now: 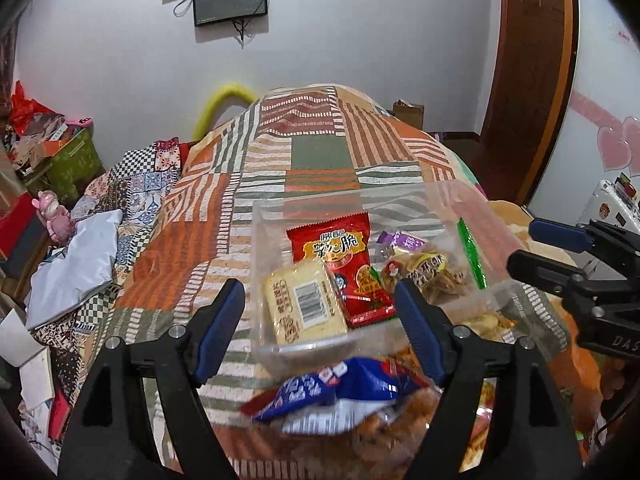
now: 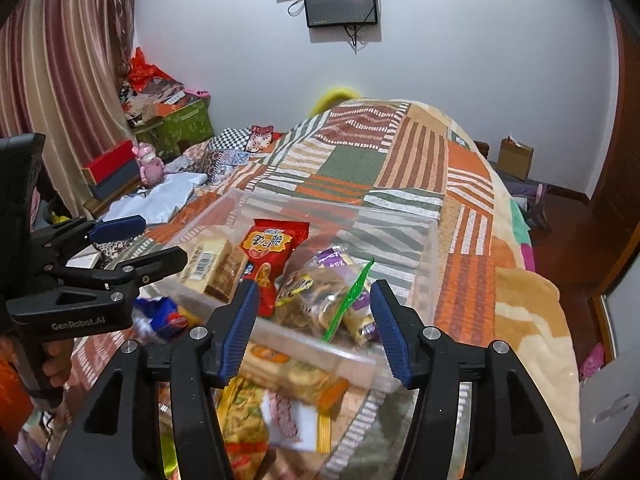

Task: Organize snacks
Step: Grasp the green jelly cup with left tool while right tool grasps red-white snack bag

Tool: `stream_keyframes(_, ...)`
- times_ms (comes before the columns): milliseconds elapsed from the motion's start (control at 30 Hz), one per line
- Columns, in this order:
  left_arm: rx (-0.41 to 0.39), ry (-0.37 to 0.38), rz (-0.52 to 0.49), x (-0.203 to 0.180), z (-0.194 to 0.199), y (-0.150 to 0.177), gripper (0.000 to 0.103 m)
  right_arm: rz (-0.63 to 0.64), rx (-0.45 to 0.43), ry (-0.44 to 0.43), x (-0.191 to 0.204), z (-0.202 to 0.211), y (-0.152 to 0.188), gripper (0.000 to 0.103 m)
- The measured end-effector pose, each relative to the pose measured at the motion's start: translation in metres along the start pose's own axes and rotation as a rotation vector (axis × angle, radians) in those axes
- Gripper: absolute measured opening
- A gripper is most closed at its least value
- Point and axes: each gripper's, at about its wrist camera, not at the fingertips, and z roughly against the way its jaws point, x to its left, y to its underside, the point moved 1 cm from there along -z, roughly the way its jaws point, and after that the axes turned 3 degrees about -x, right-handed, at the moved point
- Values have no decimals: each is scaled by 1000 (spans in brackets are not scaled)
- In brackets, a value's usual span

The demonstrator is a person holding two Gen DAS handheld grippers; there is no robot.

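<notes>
A patchwork blanket (image 1: 320, 152) in orange, green and cream stripes covers the bed and stretches away ahead of both tongs. On it, just beyond the tips of both tongs, sits a clear plastic bin (image 1: 472, 204) holding several snacks.

Inside the bin, ahead of the left gripper (image 1: 320, 308), a red snack packet (image 1: 344, 256) leans upright, and a pale yellow packet with a barcode (image 1: 306, 300) lies against its near left side. A clear bag of brown snacks (image 1: 436, 272) fills the bin's right part, with a green strip (image 1: 472, 252) slanting beside it and a purple wrapper (image 1: 400, 240) behind it.

Outside the bin, a blue and white snack bag (image 1: 336, 388) lies on the blanket below the left gripper, between its 2 blue pads, blurred. Its jaws stand wide apart and hold nothing.

The right gripper (image 2: 314, 328) hangs over the bin's near edge (image 2: 304, 340), its jaws also wide and empty. Beneath it, on the near side of the bin, an orange and white packet (image 2: 296, 384) and a yellow and green packet (image 2: 244, 416) lie on the blanket, both blurred.

In the right wrist view the left gripper appears at the left, side on, with its fingers apart.
</notes>
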Motion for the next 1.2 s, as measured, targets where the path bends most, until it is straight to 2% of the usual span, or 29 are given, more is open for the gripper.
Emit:
stream_keyframes(200, -3, 0, 12, 1, 24, 15, 82, 9, -18, -17, 11, 25, 12, 60)
stream_keyframes(467, 24, 6, 12, -5, 43, 43, 84, 27, 10, -47, 27, 39, 41, 61)
stream_keyframes(767, 70, 29, 9, -12, 60, 84, 85, 27, 101, -84, 41, 33, 81, 61)
stream_keyframes(1200, 129, 67, -16, -22, 71, 132, 85, 58, 228, -140, 57, 16, 115, 61)
